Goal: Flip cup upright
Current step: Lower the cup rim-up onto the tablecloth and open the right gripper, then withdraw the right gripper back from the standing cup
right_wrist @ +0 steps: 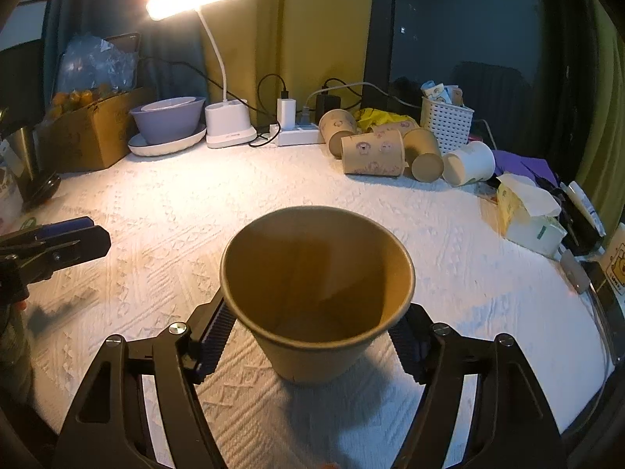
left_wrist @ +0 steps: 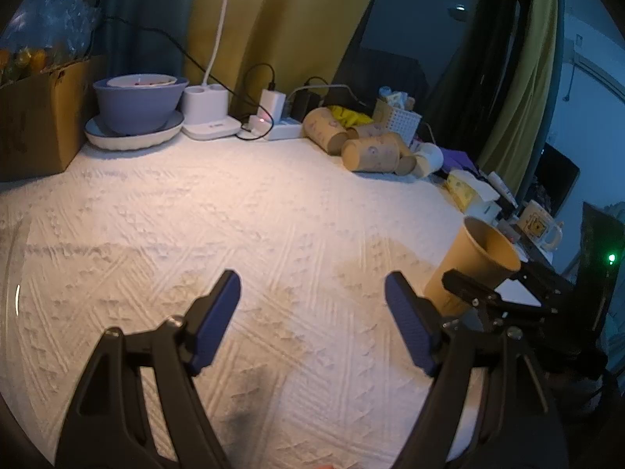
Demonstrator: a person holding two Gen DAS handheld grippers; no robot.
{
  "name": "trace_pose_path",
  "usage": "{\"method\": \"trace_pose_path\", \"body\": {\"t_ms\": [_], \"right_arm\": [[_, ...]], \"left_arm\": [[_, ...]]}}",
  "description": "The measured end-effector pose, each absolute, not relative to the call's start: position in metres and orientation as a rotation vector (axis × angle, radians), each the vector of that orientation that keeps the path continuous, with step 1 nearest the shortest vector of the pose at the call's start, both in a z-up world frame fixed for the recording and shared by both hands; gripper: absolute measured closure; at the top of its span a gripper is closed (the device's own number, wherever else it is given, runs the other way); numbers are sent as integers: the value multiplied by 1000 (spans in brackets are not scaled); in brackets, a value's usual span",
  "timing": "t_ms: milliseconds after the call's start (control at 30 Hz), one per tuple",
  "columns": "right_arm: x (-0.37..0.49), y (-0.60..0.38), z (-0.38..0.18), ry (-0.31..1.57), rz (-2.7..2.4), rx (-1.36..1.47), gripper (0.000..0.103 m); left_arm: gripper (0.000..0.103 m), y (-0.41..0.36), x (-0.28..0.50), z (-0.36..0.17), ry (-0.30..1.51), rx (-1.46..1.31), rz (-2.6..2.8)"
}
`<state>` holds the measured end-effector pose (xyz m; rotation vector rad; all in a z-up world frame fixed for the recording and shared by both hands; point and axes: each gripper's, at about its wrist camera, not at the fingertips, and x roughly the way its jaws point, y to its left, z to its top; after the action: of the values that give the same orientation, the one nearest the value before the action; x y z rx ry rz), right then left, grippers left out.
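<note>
right wrist | cup (right_wrist: pixel 316 293) mouth-up between right tongs (right_wrist: pixel 312 336) | left tongs (left_wrist: pixel 312 312) apart

The left tool (left_wrist: pixel 312 312) hangs with its blue-padded fingers (left_wrist: pixel 216 312) spread wide, gripping nothing. The right tool (right_wrist: pixel 312 328), off to the left tool's right, has its ribbed pads (right_wrist: pixel 216 326) pressed against something clamped between them.

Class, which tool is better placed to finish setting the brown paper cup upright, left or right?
Right. The right tool already clamps the brown paper cup, mouth up and slightly tilted. The left tool is open and empty beside it.
</note>
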<state>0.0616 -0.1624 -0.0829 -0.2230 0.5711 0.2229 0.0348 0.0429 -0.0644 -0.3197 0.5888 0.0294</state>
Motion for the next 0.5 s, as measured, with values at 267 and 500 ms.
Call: {"method": "trace_pose_path", "body": {"t_ms": [267,500], "right_arm": [[50,-167,-81,584,217,-222,28],[35,-170,-80,603,227,-223,28]], "left_arm": [[26,34,33,-63,598,-290,26],[25,21,28,-59,606,-272,-3]]}}
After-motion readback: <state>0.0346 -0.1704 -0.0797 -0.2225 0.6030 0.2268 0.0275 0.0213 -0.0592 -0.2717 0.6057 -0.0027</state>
